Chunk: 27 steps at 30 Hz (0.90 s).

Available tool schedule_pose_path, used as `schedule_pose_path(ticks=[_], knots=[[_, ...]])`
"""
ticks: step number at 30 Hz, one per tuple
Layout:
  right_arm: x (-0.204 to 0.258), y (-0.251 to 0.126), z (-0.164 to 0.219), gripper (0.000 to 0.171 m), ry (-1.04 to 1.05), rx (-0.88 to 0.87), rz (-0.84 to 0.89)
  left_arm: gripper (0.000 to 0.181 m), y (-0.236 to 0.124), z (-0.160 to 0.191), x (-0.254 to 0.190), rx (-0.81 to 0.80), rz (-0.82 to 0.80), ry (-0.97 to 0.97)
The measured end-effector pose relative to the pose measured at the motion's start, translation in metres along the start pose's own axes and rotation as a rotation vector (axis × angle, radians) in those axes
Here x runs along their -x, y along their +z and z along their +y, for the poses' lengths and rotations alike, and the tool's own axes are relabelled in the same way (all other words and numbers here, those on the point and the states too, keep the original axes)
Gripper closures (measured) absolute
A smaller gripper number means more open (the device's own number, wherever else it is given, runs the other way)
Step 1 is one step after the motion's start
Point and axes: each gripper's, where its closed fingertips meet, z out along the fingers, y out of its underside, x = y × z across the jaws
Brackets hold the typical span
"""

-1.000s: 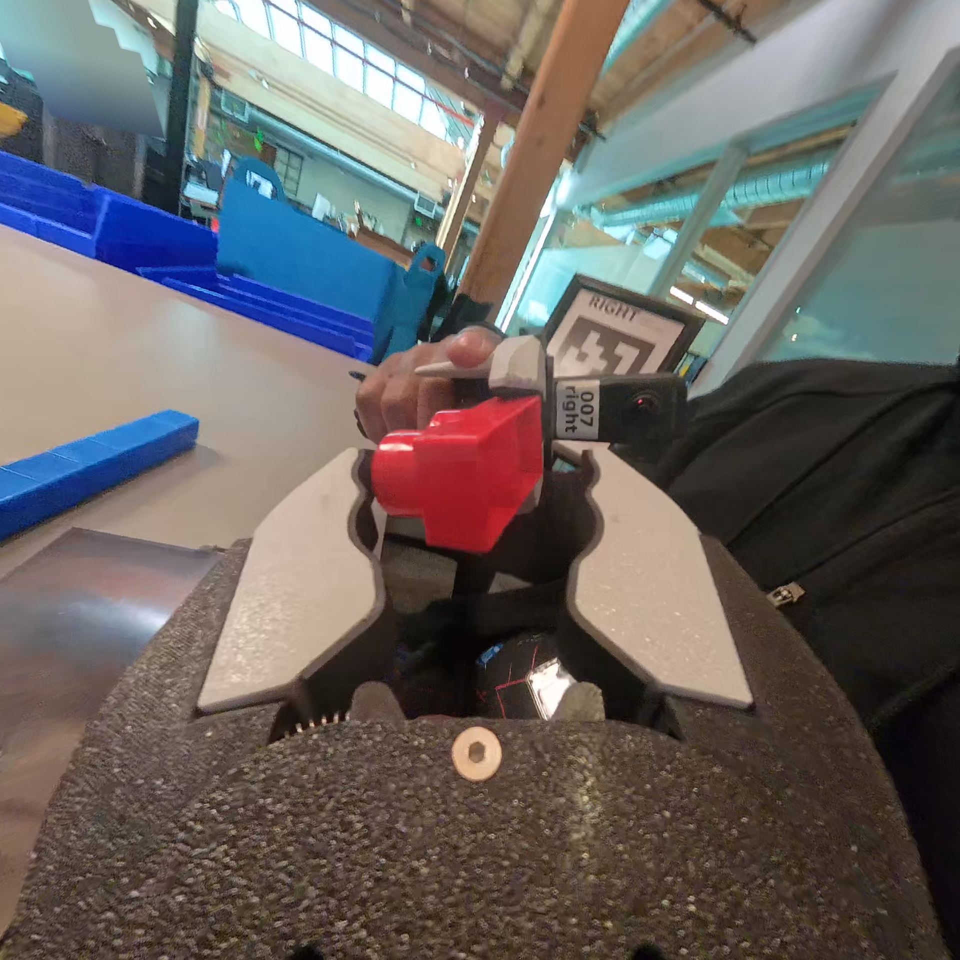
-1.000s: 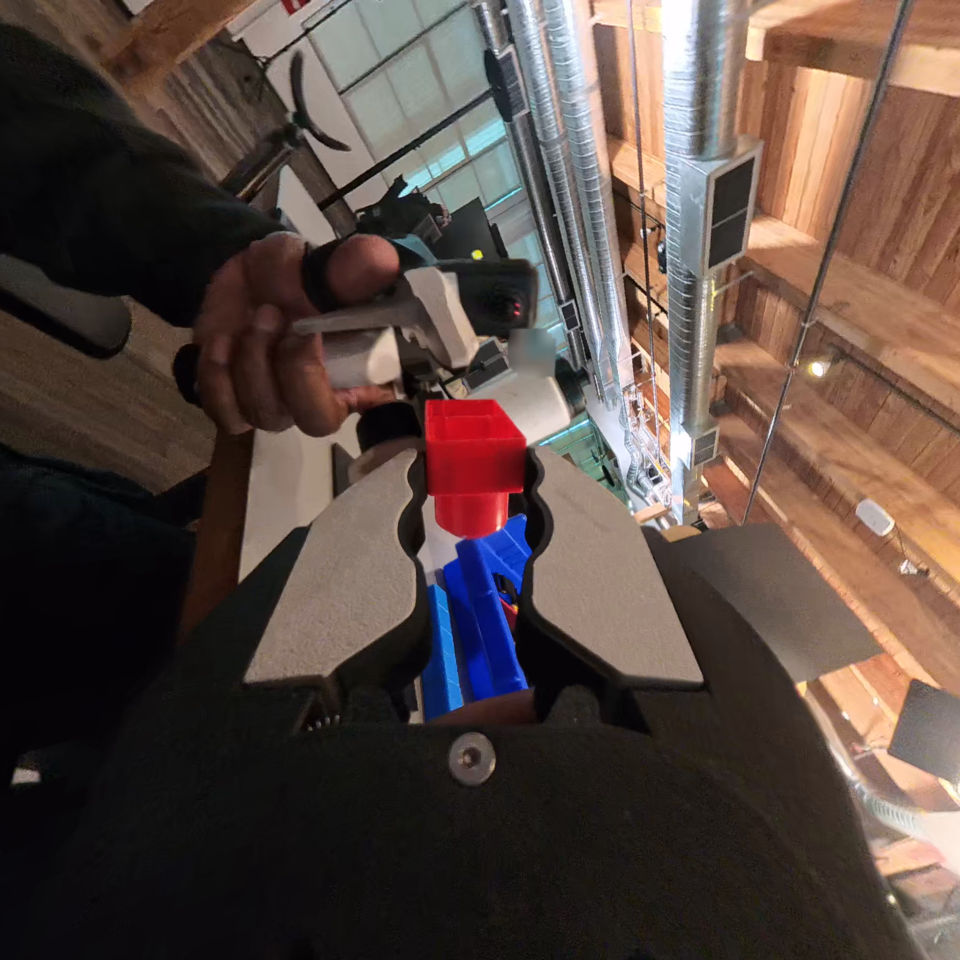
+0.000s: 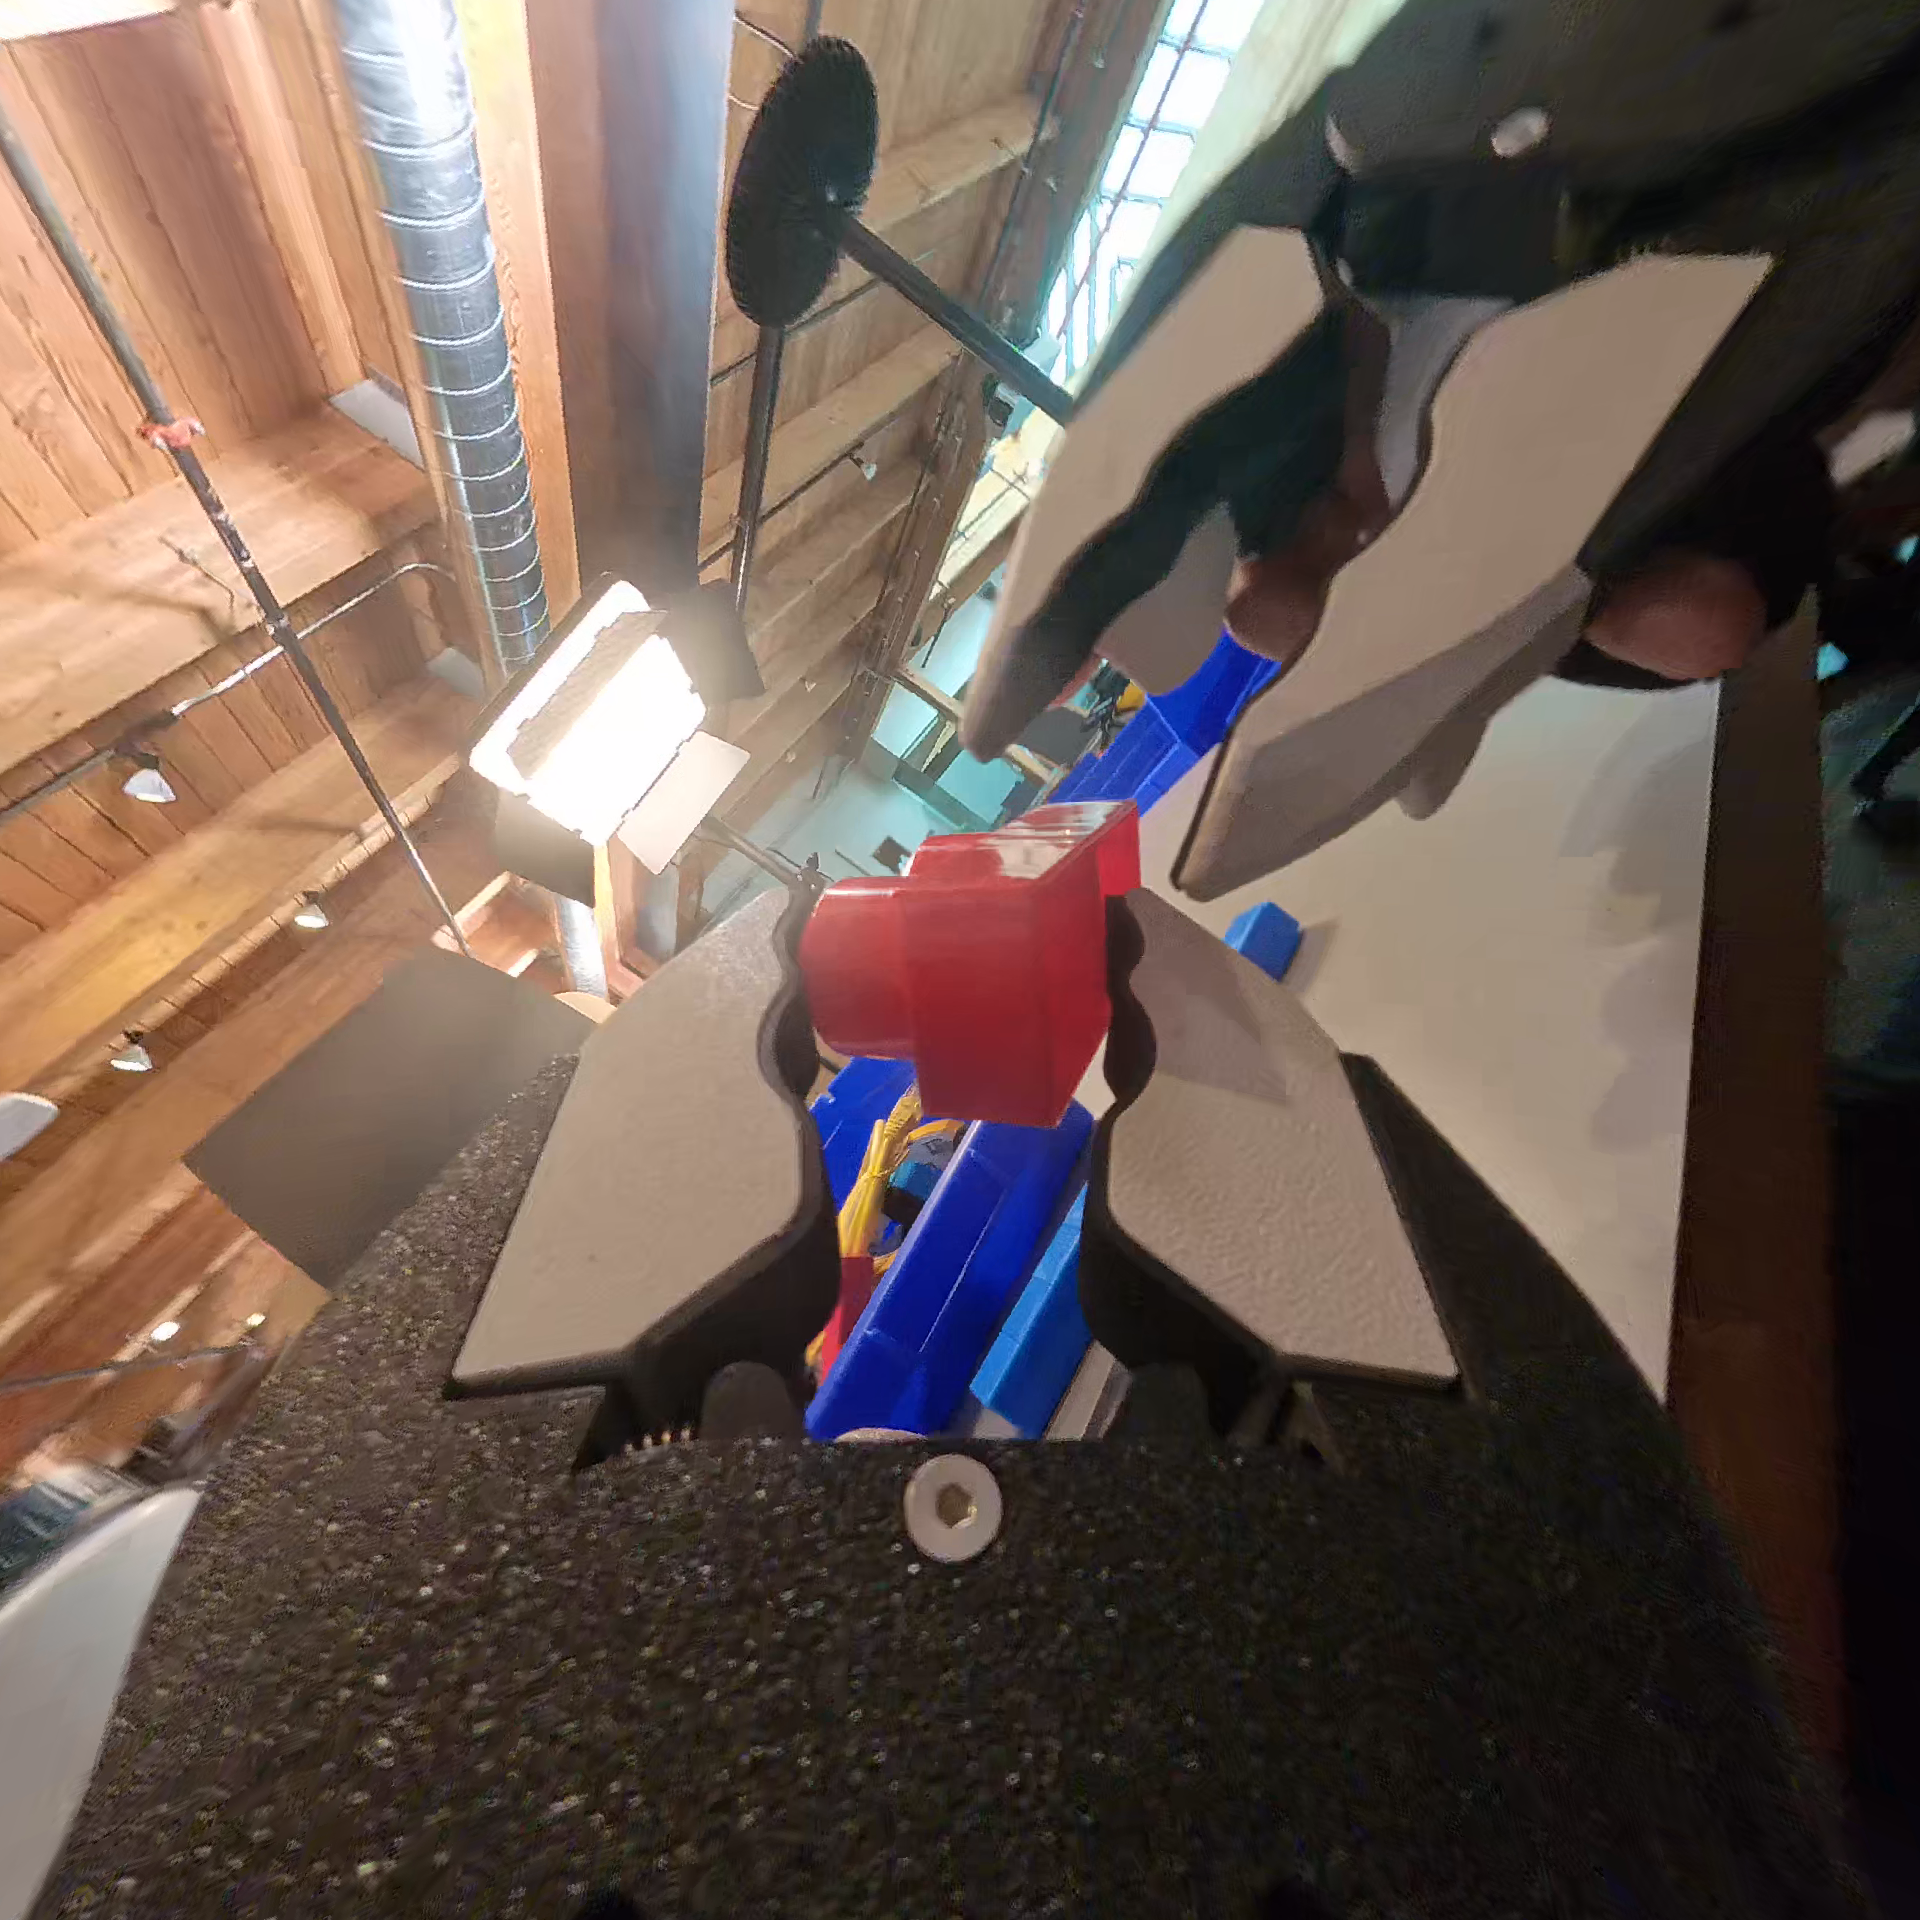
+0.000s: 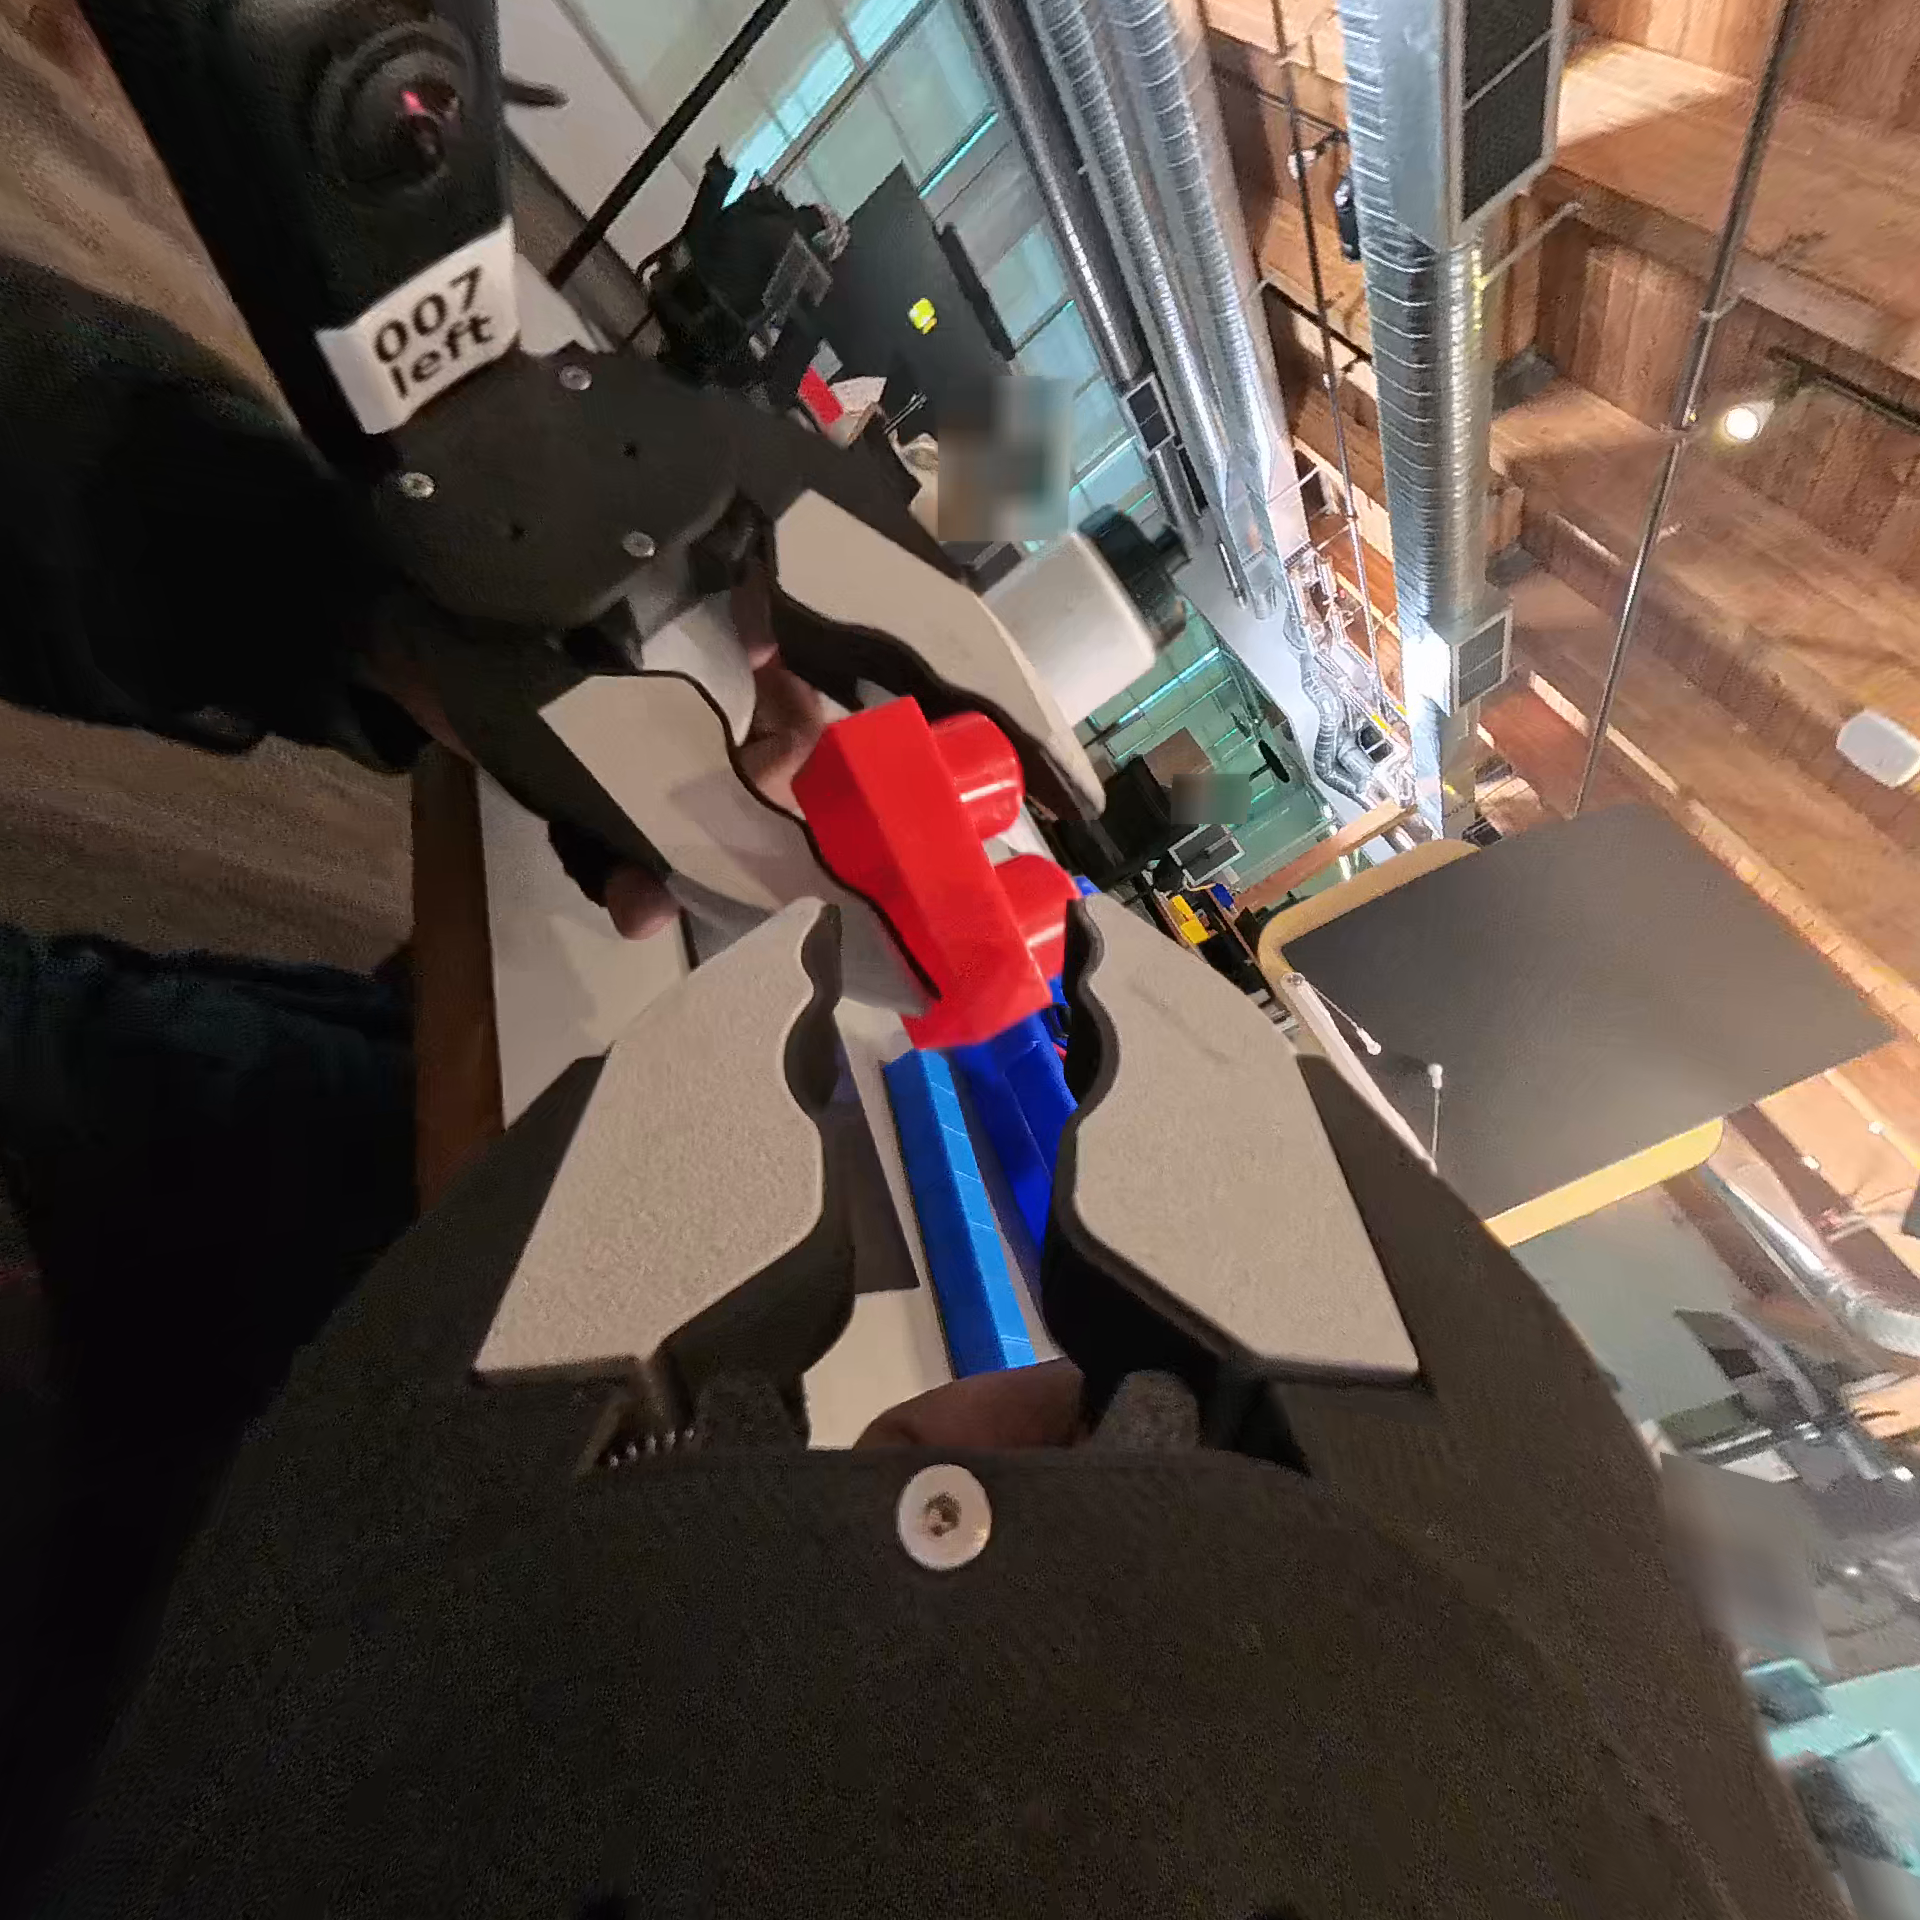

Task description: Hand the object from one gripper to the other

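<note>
**Red brick in the left tool, right tool spread at its free end**

The white worktop (image 3: 1507,935) runs along the right side of your left wrist view, tipped steeply because both cameras are rolled over. Blue bins (image 3: 956,1278) lie beyond your fingers, and one small blue brick (image 3: 1259,935) sits alone on the surface.

Your left tool (image 3: 961,925) is pinching the red brick (image 3: 977,987) off the worktop, in the air. One finger presses a round stud and the other presses the flat body. Your right tool (image 4: 951,914) is spread and grips nothing.

The relation that matters shows in the right wrist view. The brick's long axis runs diagonally from upper left to lower right. Its lower end pokes into the gap between your right fingertips, and its two studs face your right-hand finger. So the brick lies straight ahead of the right tool, at the mouth of the gap rather than deep in it. I judge that closing there would catch only that end, across stud and back face, and a little more reach would seat it better.

Some things are hard to read. The right tool is blurred in the left view. I cannot tell whether either right fingertip already touches the brick. The upper end of the brick is partly hidden behind the left tool's fingers, and the hand behind them shows only in part.
</note>
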Motion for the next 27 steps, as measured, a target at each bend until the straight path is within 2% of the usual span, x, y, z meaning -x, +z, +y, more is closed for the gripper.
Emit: schedule_pose_path(ticks=[7, 11, 27], knots=[[0.012, 0.002, 0.014, 0.132, -0.176, 0.116, -0.041, 0.127, 0.005, 0.007, -0.026, 0.053, 0.056, 0.212], [0.02, -0.001, 0.022, 0.136, -0.182, 0.161, -0.115, 0.127, 0.006, 0.009, -0.034, 0.064, 0.077, 0.27], [0.031, -0.008, 0.032, 0.138, -0.219, 0.256, -0.223, 0.127, 0.006, 0.011, -0.042, 0.074, 0.087, 0.326]])
